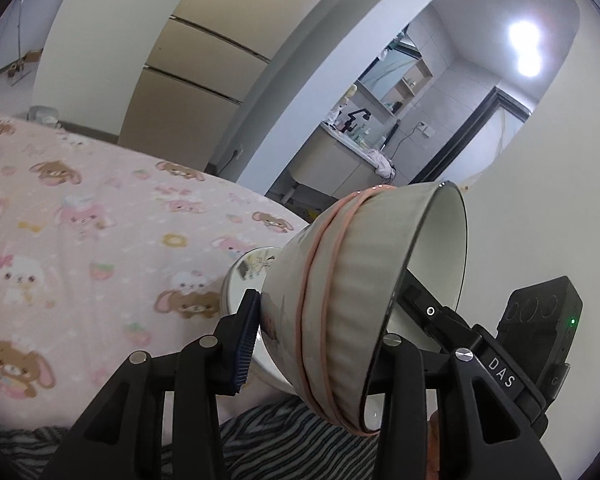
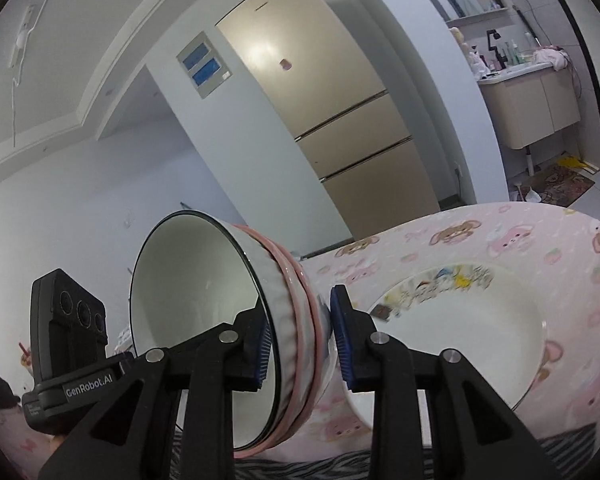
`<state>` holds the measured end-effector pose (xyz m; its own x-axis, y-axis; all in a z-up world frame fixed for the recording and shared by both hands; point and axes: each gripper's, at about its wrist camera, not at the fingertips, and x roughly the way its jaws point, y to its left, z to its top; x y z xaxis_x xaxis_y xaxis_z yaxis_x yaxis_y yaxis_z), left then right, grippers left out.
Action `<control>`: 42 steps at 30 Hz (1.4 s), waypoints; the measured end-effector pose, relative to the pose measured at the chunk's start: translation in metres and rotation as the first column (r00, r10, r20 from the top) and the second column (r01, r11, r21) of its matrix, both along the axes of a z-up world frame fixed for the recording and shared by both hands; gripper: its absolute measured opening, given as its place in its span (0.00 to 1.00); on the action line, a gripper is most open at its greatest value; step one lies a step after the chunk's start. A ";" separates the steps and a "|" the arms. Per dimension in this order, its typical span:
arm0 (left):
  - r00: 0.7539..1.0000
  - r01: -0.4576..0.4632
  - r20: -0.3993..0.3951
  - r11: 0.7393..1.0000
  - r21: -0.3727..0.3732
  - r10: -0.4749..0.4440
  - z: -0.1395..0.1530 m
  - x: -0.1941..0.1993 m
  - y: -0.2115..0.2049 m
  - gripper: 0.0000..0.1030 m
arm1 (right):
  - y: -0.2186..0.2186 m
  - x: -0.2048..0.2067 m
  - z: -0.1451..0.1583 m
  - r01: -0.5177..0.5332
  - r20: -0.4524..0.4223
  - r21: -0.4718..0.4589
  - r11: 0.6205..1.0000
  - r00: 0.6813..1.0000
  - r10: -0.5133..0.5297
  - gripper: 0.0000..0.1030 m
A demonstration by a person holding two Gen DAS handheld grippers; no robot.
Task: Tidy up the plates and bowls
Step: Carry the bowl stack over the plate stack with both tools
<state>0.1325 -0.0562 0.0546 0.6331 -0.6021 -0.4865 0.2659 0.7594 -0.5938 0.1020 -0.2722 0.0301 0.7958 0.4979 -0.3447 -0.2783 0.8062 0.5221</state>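
Observation:
A nested stack of bowls [image 1: 340,280], white and ribbed with a dark rim and pink bands, hangs tipped on its side above the table. My left gripper [image 1: 320,336] is shut on it, one blue pad [image 1: 244,340] on the outer base and the other finger inside the rim. My right gripper [image 2: 300,340] is shut on the same bowl stack [image 2: 204,300] from the opposite side, one pad inside and one pad [image 2: 344,340] on the outside. A white deep plate [image 2: 460,320] with a cartoon print lies on the table below and beyond; the plate [image 1: 240,280] is partly hidden in the left wrist view.
A pink cartoon-print tablecloth [image 1: 80,220] covers the table. Zebra-striped fabric [image 1: 280,440] lies along the near edge. A beige fridge [image 2: 340,120] stands behind the table. A washbasin cabinet [image 2: 532,100] shows through the doorway.

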 end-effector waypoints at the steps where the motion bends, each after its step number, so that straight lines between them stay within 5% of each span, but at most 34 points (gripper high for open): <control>1: 1.000 0.005 -0.010 1.000 -0.005 -0.005 0.000 0.003 -0.004 0.40 | -0.006 0.002 -0.001 0.005 -0.004 0.007 1.000 1.000 -0.005 0.26; 12: 0.997 0.049 -0.053 0.999 0.022 -0.048 -0.013 0.037 -0.045 0.40 | -0.046 0.027 -0.020 0.076 -0.037 0.062 0.995 0.997 -0.074 0.26; 35: 0.971 0.157 -0.202 0.979 0.133 -0.128 -0.073 0.088 -0.076 0.40 | -0.065 0.055 -0.081 0.122 -0.213 0.026 0.992 0.970 -0.113 0.27; 42: 0.956 0.186 -0.250 0.977 0.108 -0.154 -0.087 0.097 -0.076 0.40 | -0.071 0.058 -0.092 0.133 -0.261 0.048 0.990 0.958 -0.116 0.27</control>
<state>0.2290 -0.1317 -0.0320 0.3830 -0.6126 -0.6914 0.2604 0.7897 -0.5555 0.1604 -0.3431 -0.0618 0.7419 0.4284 -0.5159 -0.0273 0.7880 0.6151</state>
